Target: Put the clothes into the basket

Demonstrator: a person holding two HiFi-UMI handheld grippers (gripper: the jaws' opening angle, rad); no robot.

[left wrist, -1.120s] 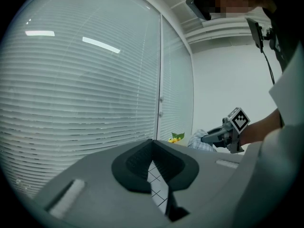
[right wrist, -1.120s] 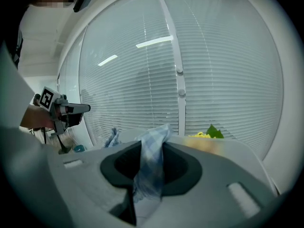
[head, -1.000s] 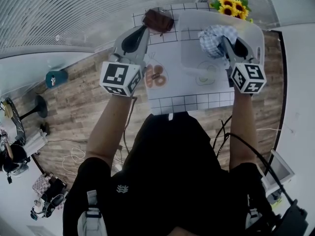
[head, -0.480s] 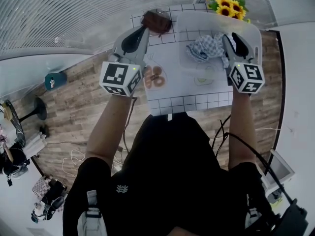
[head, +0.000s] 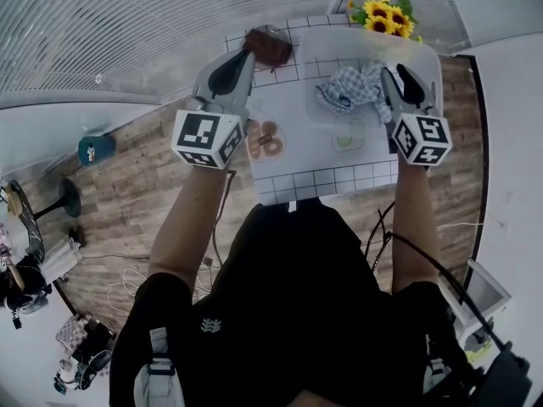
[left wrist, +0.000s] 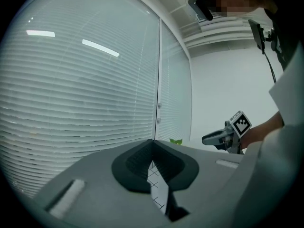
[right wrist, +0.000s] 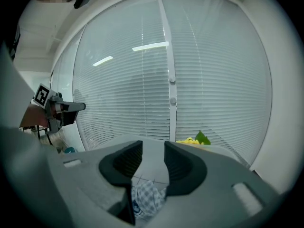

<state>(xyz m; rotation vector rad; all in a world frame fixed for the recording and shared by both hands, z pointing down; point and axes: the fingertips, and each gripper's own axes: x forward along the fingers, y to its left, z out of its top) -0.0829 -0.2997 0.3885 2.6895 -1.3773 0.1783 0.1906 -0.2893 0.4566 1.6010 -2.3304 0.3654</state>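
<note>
While both grippers hang over the white gridded table (head: 314,181), the blue-and-white checked cloth (head: 349,87) lies inside the white plastic basket (head: 420,47).
Left gripper (head: 244,58): jaws closed tip to tip with nothing between them, held over the table's left part, just short of a crumpled brown cloth (head: 268,47) lying on the tabletop outside the basket's far left corner. Right gripper (head: 395,76): jaws parted with a clear gap, gripping nothing, positioned over the basket's right side. The checked cloth is bunched below and just beside its tips; contact cannot be confirmed. Beyond the basket stands a bunch of yellow sunflowers (head: 380,17), and behind it closed white slatted blinds (head: 127,32).
</note>
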